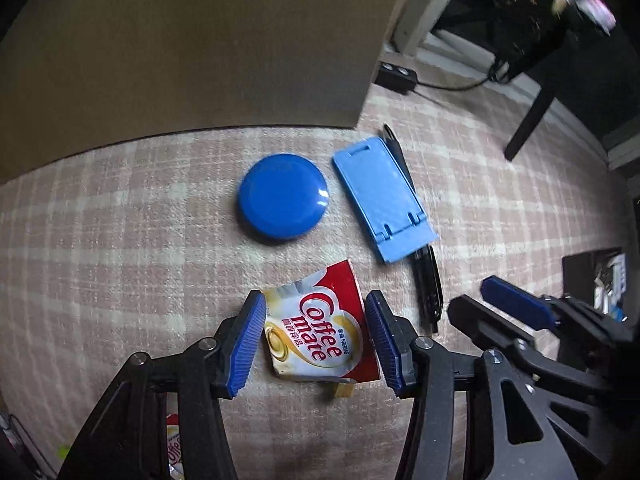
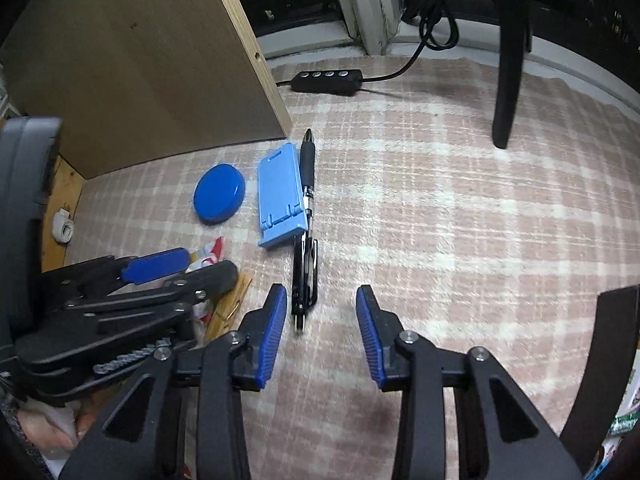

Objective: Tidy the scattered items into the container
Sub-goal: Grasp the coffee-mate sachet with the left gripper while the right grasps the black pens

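Note:
A red and white Coffee mate sachet (image 1: 320,332) lies flat on the checked carpet (image 1: 120,240) between the blue pads of my left gripper (image 1: 314,340), which stands open around it. Beyond it rest a round blue lid (image 1: 283,196), a light blue phone stand (image 1: 382,200) and a black pen (image 1: 428,292). In the right wrist view my right gripper (image 2: 322,332) is open over the carpet, and the pen (image 2: 305,276) ends just inside its left finger. The lid (image 2: 219,194) and stand (image 2: 282,196) lie further out.
A wooden clothespin (image 1: 344,390) pokes out under the sachet. A wooden board (image 1: 192,48) stands behind the items. A black power strip (image 2: 326,80) and a dark furniture leg (image 2: 506,80) sit at the back. A dark container (image 1: 592,276) with items is at the right.

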Available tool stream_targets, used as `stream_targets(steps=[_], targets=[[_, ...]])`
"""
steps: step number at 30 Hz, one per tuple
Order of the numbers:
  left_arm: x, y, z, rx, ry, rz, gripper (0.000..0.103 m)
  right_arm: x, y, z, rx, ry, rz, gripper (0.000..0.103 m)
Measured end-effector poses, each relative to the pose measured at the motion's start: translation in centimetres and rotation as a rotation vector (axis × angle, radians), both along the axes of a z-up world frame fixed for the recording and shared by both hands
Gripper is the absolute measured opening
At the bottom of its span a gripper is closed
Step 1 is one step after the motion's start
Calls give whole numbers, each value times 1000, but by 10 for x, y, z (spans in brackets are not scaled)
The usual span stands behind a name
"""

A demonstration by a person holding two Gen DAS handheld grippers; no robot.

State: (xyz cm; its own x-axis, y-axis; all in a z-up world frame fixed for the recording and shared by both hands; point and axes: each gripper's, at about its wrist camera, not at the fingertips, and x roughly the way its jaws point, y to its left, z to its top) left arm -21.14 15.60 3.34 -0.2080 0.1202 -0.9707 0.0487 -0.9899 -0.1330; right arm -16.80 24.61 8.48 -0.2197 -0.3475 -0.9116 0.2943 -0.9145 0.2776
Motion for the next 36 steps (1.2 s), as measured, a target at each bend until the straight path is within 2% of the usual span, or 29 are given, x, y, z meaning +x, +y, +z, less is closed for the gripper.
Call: stream_targets(steps=[3, 8, 11, 13, 14, 15, 18, 25, 30, 36], targets=[[1, -2, -4, -37, 0, -14, 44, -5, -6, -3, 16, 8, 4, 32], [8, -6, -10, -48, 7, -27, 38, -12, -19, -10, 40, 15, 16, 27], [15, -11, -11, -59, 17, -36, 28, -15, -30, -16, 52, 15, 30, 25], [22, -16, -11, -65, 25, -47, 17, -16, -37, -17, 73, 39, 46, 24], [25, -17, -11, -67, 26, -52, 7, -17, -41, -18, 85, 50, 53, 18], [27, -19, -11, -69, 26, -51, 2, -17, -42, -18, 102, 56, 53, 15], [43, -31, -14, -50, 29, -40, 0, -15, -41, -18, 100, 42, 64, 15], [65, -67, -8, -5, 47, -4, 0, 0, -6, -9, 1, 30, 1, 15], [82, -81, 14, 20, 78, -5, 0, 19, 24, 6, -34, 53, -38, 15], [99, -103, 28, -9, 100, -9, 0, 41, 55, 33, -67, 90, -71, 15]])
